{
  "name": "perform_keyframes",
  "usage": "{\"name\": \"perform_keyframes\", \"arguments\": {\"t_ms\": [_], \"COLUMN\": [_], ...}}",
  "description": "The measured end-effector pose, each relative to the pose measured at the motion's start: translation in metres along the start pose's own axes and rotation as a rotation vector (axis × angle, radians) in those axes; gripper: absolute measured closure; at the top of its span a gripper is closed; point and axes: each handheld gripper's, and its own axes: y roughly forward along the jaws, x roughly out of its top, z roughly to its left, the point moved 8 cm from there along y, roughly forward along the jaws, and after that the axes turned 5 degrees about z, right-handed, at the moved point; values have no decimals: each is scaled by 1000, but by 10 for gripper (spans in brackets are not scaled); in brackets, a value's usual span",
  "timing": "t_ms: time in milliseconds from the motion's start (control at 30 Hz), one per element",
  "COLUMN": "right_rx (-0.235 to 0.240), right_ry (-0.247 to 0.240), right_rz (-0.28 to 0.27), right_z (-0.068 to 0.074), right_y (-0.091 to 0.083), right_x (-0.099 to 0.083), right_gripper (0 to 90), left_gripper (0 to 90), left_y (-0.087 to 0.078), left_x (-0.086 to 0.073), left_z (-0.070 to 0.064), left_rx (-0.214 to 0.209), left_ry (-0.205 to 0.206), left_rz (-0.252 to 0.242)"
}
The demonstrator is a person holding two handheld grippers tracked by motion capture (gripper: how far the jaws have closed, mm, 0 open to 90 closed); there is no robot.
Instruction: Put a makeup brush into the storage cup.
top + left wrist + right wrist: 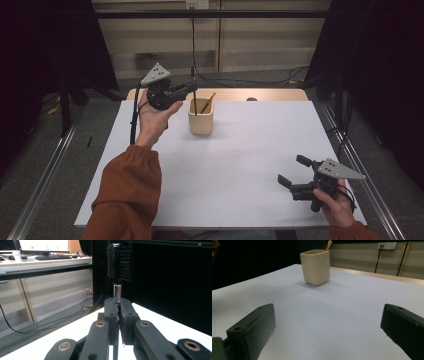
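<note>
A cream square cup stands on the white table, toward its far side; the cup also appears in the right gripper view. A wooden stick leans inside it. My left gripper hovers above the cup's left rim, shut on a black brush with a metal neck. The brush stands upright with its bristled head on top. Its thin handle reaches down into the cup. My right gripper rests near the table's front right, open with nothing between its fingers.
A wooden strip runs along the table's far edge. Cables lie on the floor beyond it. Metal rails flank the table. Bare table surface lies between the cup and my right gripper.
</note>
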Motion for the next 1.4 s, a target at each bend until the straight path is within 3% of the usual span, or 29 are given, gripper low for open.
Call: {"name": "perform_keyframes", "arguments": {"t_ms": [200,400,600,1100,1400], "right_rx": [1,5,2,0,5], "right_ry": [-3,0,-1,1,-1], "right_rz": [0,5,13,5,3], "right_z": [1,1,0,0,0], "right_y": [1,1,2,1,0], "right_x": [0,-1,-2,-1,-1], "right_gripper": [0,0,0,0,0], "left_gripper": [857,857,857,856,855], "left_y": [10,25,36,59,64], "left_x": [-1,-11,-13,-35,-47], "left_z": [14,26,35,33,34], "left_rx": [21,54,79,57,63], "left_ry": [-24,-53,-29,-26,-36], "left_rz": [-15,7,30,51,61]}}
